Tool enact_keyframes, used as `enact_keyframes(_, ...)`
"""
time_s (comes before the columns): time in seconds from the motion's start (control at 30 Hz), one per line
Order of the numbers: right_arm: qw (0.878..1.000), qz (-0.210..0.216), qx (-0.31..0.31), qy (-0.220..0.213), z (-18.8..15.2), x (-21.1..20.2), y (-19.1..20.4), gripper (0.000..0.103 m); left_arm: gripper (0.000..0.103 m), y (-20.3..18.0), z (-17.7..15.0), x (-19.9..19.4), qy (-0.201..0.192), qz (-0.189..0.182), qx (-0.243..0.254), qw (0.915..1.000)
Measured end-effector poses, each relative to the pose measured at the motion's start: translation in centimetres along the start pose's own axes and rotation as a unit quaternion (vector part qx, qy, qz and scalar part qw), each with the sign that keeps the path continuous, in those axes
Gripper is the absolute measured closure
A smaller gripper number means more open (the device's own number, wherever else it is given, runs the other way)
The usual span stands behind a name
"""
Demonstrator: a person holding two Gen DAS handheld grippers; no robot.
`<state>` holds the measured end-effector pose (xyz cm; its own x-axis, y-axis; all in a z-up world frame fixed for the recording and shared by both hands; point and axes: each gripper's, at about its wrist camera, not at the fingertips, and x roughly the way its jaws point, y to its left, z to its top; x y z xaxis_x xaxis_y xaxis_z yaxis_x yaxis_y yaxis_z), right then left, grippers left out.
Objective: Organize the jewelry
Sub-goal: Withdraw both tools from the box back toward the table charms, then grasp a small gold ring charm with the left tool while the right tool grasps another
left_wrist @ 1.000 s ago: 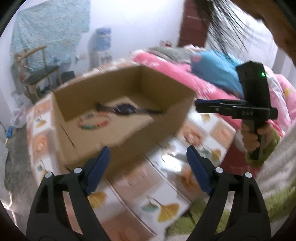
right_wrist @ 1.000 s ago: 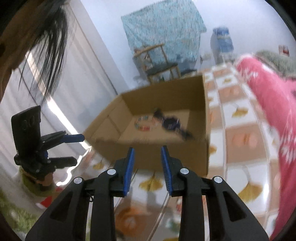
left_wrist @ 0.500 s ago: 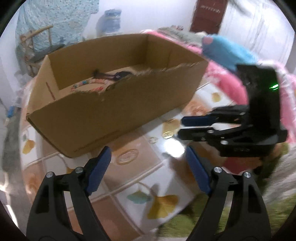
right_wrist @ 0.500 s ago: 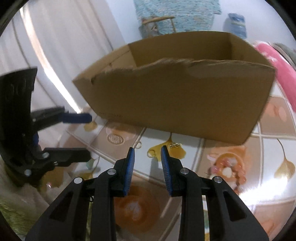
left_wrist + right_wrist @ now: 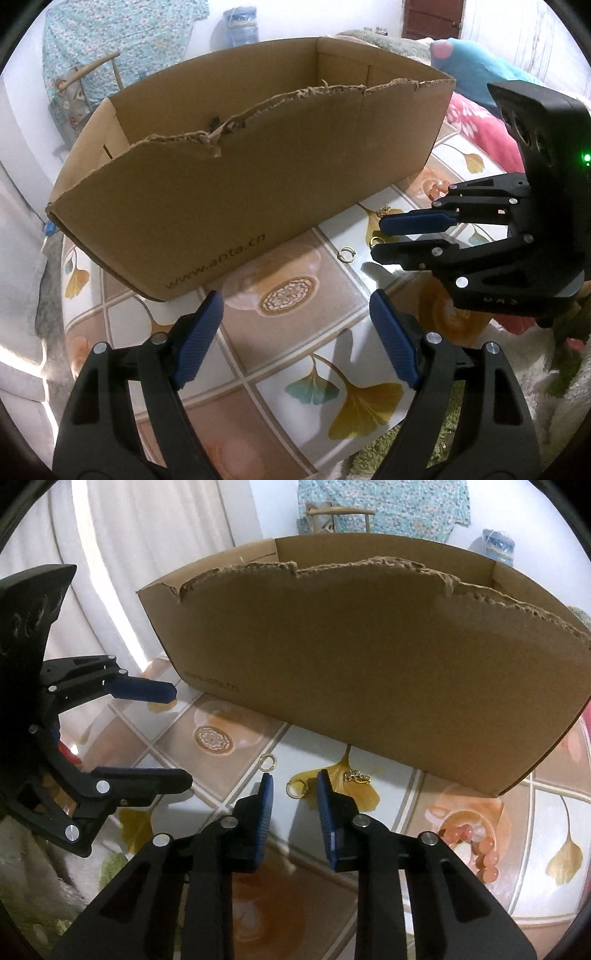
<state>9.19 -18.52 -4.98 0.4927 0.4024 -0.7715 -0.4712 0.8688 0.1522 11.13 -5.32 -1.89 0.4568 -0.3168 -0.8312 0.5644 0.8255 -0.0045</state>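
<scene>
A small gold ring lies on the table between the tips of my right gripper, whose jaws are closing without pressing on it. A second gold ring lies just beyond, and a little gold chain piece sits to the right. A pink bead bracelet rests further right. Behind them stands the cardboard box, its floor hidden by the torn front wall. My left gripper hovers open and empty over the table left of the right gripper.
The table has a glossy cover with a ginkgo-leaf pattern. Its near edge meets a green rug. Pink bedding lies to the right, and a chair under a blue cloth stands behind the box.
Both grippers have sunk from above the box to the table in front of it, so the box's inside is out of sight. The right jaws have narrowed a little around the ring.
</scene>
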Motion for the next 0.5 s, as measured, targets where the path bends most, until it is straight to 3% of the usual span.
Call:
enact_keyframes(0.27,1.000,-0.013,-0.020,0.002,0.00,0.33,0.65,0.093,0.025,-0.10,0.13,0.42,0.005,0.004,0.004,1.0000)
enact_keyframes(0.5,1.000,-0.006,0.000,0.003,-0.13,-0.07,-0.02,0.096,0.025,-0.44,0.30,0.88,0.006,0.003,0.000,1.0000)
